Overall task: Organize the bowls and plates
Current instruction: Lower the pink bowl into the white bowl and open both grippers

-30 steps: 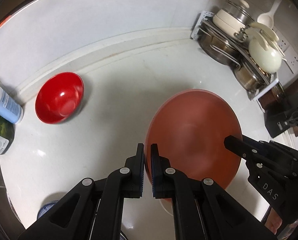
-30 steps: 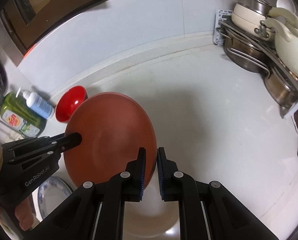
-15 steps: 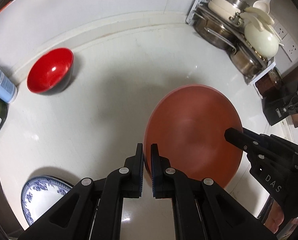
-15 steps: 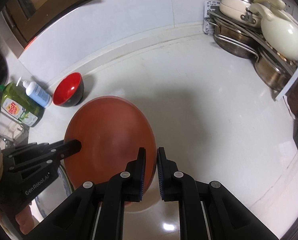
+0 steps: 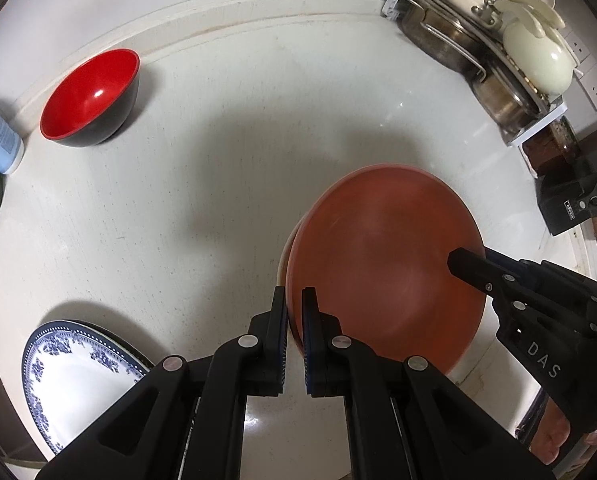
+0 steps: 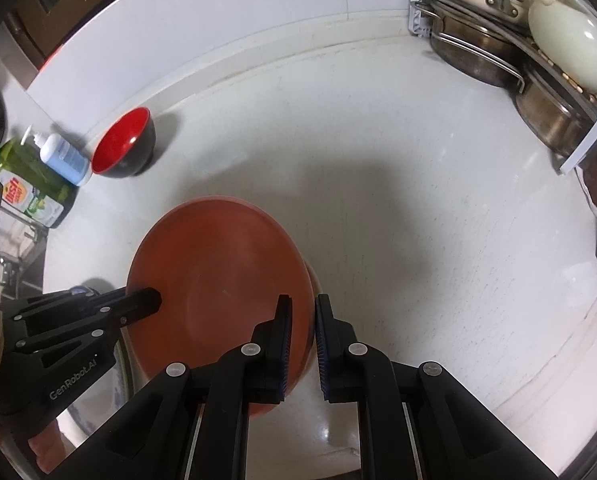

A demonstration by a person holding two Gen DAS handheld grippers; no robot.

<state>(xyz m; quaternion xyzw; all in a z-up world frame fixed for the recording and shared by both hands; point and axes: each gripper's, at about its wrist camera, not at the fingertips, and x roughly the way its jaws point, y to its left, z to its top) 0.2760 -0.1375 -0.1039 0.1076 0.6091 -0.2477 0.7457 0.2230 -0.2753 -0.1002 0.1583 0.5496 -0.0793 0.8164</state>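
Observation:
A large terracotta-orange plate [image 5: 382, 280] hangs low over the white counter [image 5: 226, 168], held level by both grippers on opposite edges. My left gripper [image 5: 294, 300] is shut on its left rim, and my right gripper [image 6: 302, 308] is shut on its right rim. Each wrist view shows the other one too: the right gripper [image 5: 456, 260] and the left gripper [image 6: 154, 300]. A pale rim [image 5: 284, 256] peeks out just under the plate's left edge. A red bowl [image 5: 90, 96] with a black outside sits by the back wall. A blue-and-white plate [image 5: 74, 372] lies near the front left.
A rack of steel pots and a cream lidded pot [image 5: 498, 40] fills the back right corner. Soap bottles [image 6: 30, 184] stand at the far left beside the red bowl [image 6: 120, 146]. A black knife block [image 5: 570, 200] stands at the right edge.
Both grippers have sunk toward the counter with the orange plate between them. The blue-and-white plate has come into the left wrist view, and the red bowl has drifted upward in both views.

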